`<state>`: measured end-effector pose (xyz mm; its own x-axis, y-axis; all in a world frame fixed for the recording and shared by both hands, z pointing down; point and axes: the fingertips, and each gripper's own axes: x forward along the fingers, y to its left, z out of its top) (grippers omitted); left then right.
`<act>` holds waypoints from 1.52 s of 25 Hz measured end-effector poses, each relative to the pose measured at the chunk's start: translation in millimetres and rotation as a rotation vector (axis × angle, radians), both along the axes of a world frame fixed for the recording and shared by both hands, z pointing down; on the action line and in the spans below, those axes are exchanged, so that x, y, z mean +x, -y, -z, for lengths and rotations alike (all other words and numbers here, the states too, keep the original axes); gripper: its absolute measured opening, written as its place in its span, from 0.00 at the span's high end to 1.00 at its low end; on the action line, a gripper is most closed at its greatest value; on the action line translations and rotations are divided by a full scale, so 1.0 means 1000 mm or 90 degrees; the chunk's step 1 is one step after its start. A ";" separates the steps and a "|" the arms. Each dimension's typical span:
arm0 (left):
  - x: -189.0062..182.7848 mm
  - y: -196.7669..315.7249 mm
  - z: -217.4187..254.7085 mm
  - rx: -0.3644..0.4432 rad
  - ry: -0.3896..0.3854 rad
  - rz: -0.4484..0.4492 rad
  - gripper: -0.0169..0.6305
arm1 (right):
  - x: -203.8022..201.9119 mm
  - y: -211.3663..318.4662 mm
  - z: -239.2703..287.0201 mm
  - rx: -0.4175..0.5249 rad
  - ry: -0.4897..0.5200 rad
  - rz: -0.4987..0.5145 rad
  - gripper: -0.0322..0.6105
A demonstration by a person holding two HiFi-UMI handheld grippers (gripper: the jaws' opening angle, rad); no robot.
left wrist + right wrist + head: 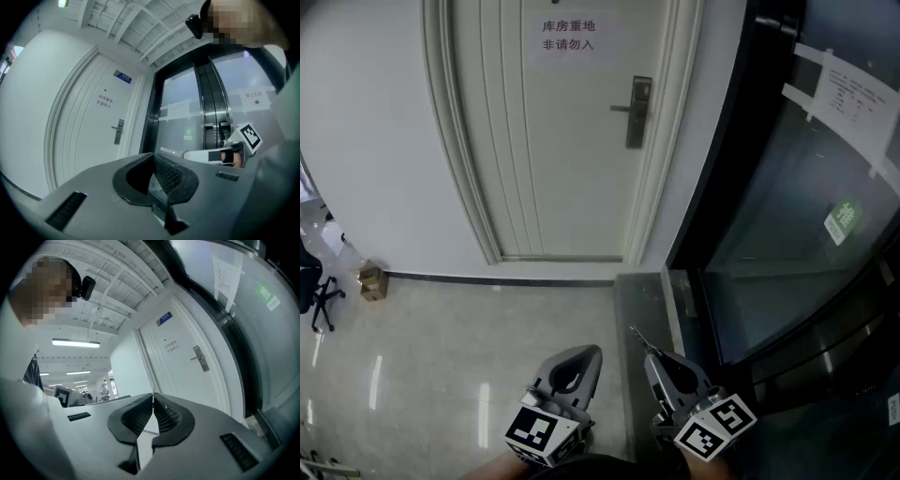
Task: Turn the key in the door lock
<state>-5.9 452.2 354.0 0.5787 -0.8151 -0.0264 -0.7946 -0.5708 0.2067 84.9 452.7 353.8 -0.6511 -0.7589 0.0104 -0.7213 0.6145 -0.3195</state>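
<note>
- The white panelled door is closed and well apart from both grippers, across a stretch of pale tiled floor.
- The door lock is a dark metal plate on the door's right side, with a lever handle pointing left. Nothing touches it.
- A printed sign sits on the door above and to the left of the lock.
- The right gripper is held low, near the person's body. Its jaws are pressed together on the key, a thin metal piece that sticks out past the tips toward the door.
- In the right gripper view, the key shows only as a thin edge between the closed tips. The lock is far ahead, up and to the right.
- The left gripper is just beside the right one. Its jaws meet at the tip and hold nothing.
- On the right is a dark glass partition with a paper notice and a green sticker.
- A small cardboard box sits on the floor against the wall at far left.
</note>
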 end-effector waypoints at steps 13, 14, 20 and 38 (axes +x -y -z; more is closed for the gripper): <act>-0.049 0.132 -0.003 0.003 0.008 -0.024 0.97 | -0.056 0.138 0.000 -0.002 -0.004 -0.010 0.92; -0.048 0.141 -0.005 0.001 0.009 -0.025 0.97 | -0.055 0.148 0.001 0.008 -0.017 -0.015 0.92; -0.044 0.206 -0.015 -0.008 0.012 -0.022 0.97 | -0.050 0.217 -0.006 0.019 -0.025 -0.012 0.92; 0.018 0.432 0.008 0.007 0.042 0.020 0.97 | 0.013 0.469 0.004 0.025 -0.020 0.014 0.92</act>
